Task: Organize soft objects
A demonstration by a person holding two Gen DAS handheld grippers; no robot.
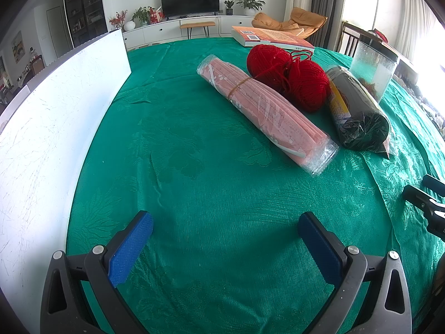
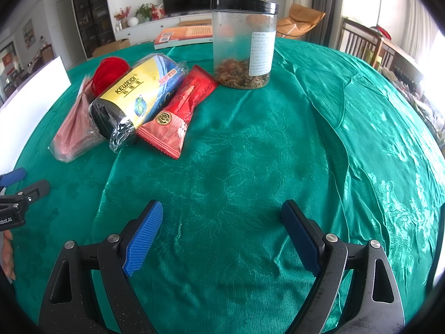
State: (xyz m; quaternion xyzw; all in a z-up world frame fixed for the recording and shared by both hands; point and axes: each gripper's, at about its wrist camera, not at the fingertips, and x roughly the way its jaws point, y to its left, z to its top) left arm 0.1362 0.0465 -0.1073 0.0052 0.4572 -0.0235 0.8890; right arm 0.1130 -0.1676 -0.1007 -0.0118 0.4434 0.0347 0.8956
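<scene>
Both tongs hover low over the bench's near edge, level and pointing forward: left tongs [image 1: 225, 229] spread wide and empty, right tongs [image 2: 222, 221] likewise released.

Both views sit low over the table [image 1: 194, 167], each looking forward between its own jaws toward the far wall with the television [image 1: 190, 0]. The left wrist view stands left, close to the white board [image 1: 55, 117]. The right wrist view stands right, nearer the clear jar [image 2: 244, 44]. Both share the red yarn [image 1: 286, 75], the black roll [image 1: 358, 111] and the book [image 1: 272, 37].
</scene>
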